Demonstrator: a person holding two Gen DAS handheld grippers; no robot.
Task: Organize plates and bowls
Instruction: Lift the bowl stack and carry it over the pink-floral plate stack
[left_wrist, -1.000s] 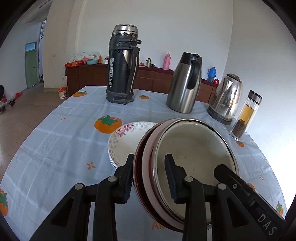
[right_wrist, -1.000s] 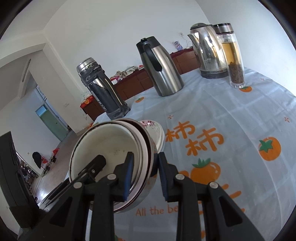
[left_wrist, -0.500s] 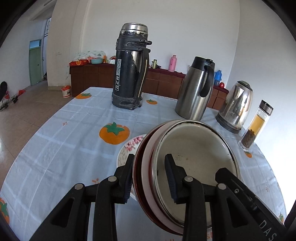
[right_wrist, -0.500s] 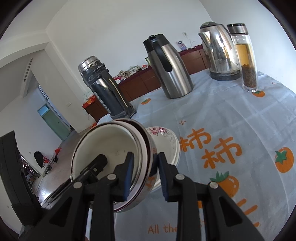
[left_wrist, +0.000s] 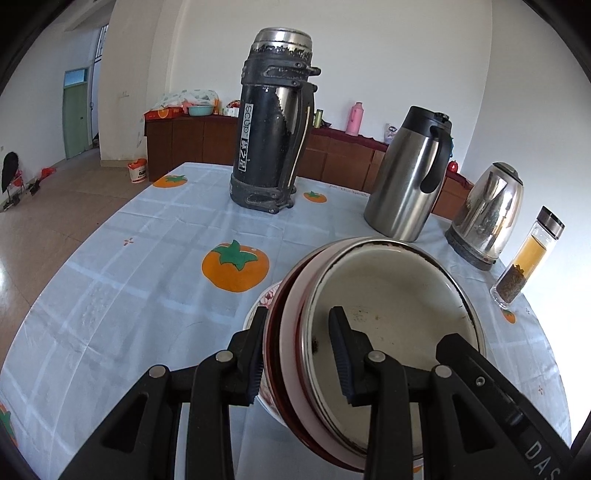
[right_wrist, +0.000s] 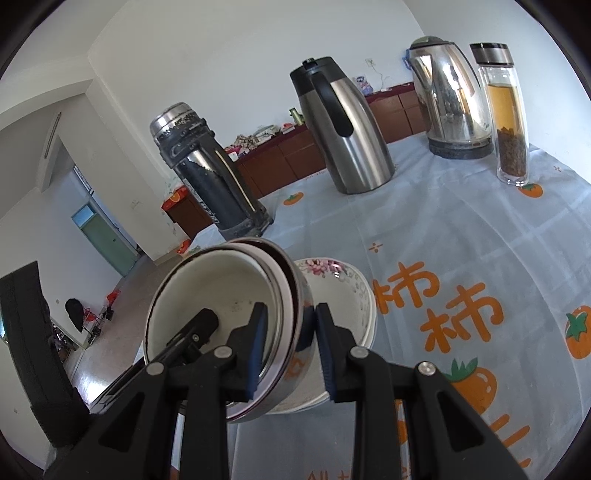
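A stack of nested bowls (left_wrist: 384, 317), white enamel inside with a dark red rim, is held tilted between both grippers. My left gripper (left_wrist: 299, 354) is shut on its left rim. My right gripper (right_wrist: 288, 343) is shut on the opposite rim of the same stack (right_wrist: 221, 295). The stack hangs just above a pile of white floral plates (right_wrist: 340, 291) on the table; in the left wrist view only a sliver of the plates (left_wrist: 264, 297) shows behind the stack.
On the blue persimmon-print tablecloth (left_wrist: 129, 277) stand a tall black thermos (left_wrist: 273, 125), a steel carafe (left_wrist: 410, 177), an electric kettle (left_wrist: 487, 214) and a glass tea bottle (left_wrist: 528, 258). The table edge drops to the floor at the left.
Both grippers have carried the bowl stack forward and down over the floral plates. The plates are now mostly hidden behind the stack in the left wrist view.
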